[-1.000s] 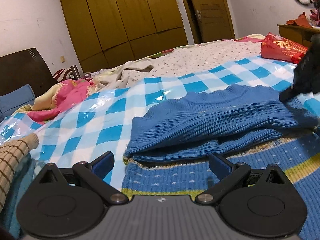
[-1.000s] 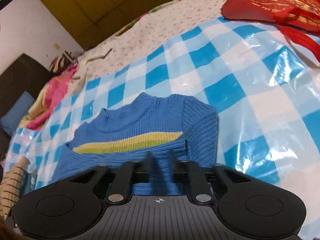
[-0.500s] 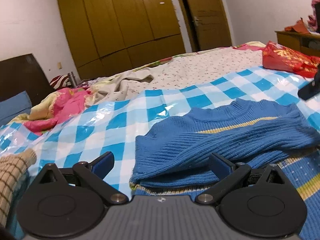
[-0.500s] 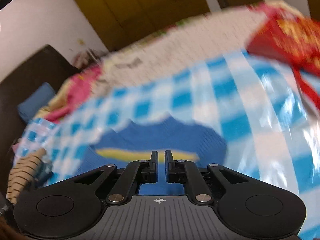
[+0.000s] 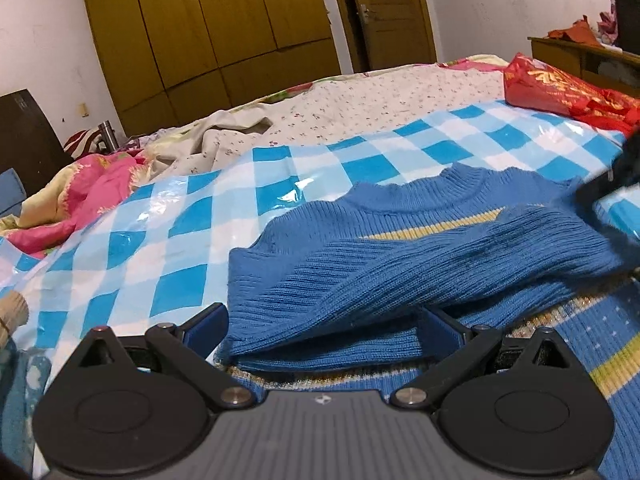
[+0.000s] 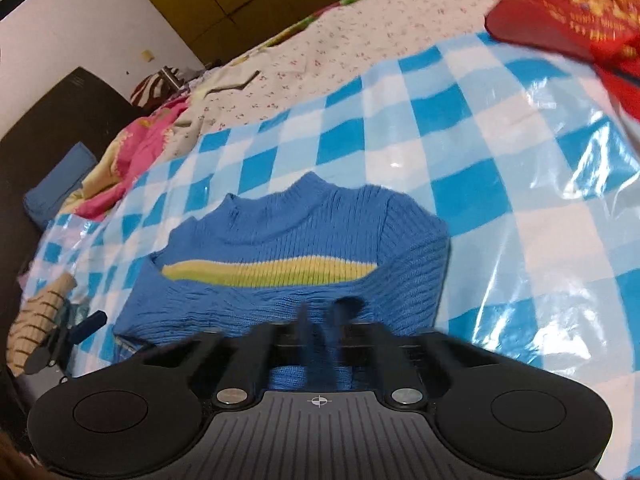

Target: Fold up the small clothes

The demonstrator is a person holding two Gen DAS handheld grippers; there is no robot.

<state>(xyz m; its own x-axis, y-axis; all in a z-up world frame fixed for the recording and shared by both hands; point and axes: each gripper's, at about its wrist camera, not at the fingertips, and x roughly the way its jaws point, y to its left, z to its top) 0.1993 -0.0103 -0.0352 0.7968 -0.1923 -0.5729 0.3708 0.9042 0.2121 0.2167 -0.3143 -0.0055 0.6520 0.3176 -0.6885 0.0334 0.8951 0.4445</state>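
Blue sweater [image 6: 296, 240], sleeves folded across, near the bed's front edge; left tongs [image 5: 320, 330] open at its hem, right tongs [image 6: 320, 320] closed, empty.

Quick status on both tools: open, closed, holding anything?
Left tool: open, the blue sweater's folded edge lies between its fingers, not pinched.
Right tool: closed; whether it pinches the sweater cannot be told.

Cover: blue-and-white checked plastic sheet [image 5: 168, 236] spread over the bed.
Far right: red bag [image 5: 560, 92] on the sheet.
Far left: pink quilt [image 5: 100, 184], dark headboard [image 5: 24, 132].
Back wall: wooden wardrobe [image 5: 208, 28], door [image 5: 384, 12].
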